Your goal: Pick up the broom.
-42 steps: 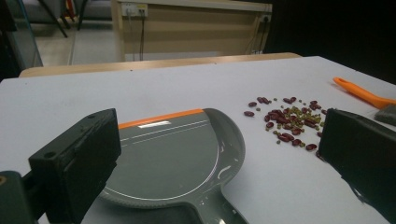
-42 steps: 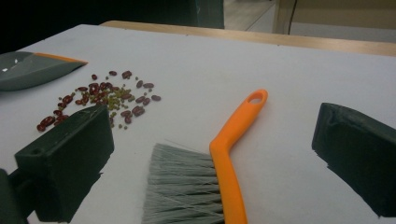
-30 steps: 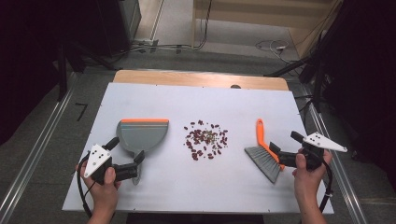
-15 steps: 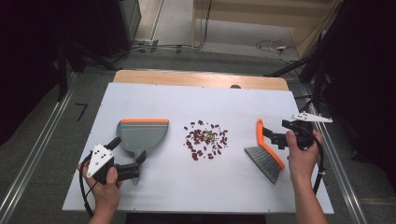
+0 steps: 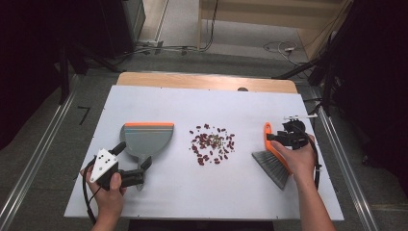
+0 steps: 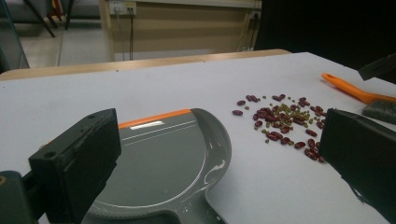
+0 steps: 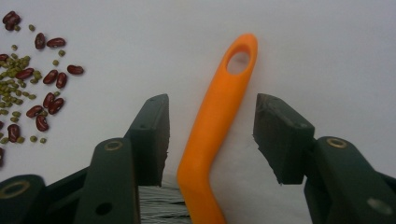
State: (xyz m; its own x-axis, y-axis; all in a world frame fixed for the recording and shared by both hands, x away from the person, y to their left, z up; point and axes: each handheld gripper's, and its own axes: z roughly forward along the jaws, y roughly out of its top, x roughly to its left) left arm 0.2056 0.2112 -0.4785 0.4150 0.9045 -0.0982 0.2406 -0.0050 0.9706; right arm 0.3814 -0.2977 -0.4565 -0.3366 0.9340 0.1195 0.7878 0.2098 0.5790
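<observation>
Your right gripper (image 7: 210, 135) straddles brush handle (image 7: 217, 112), jaws apart. Likely next: clamp handle. Left gripper (image 6: 219, 163) apart near dustpan (image 6: 163, 158); beans (image 5: 212, 143) unswept.

Grey floor (image 5: 43, 144), dark surroundings, cables (image 5: 211, 29) behind table.

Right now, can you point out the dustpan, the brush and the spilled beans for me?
dustpan (image 5: 144, 139), high view, on its grey tray.
brush (image 7: 212, 119), right gripper view, on its orange handle.
beans (image 5: 212, 143), high view, middle of the scattered pile.
</observation>
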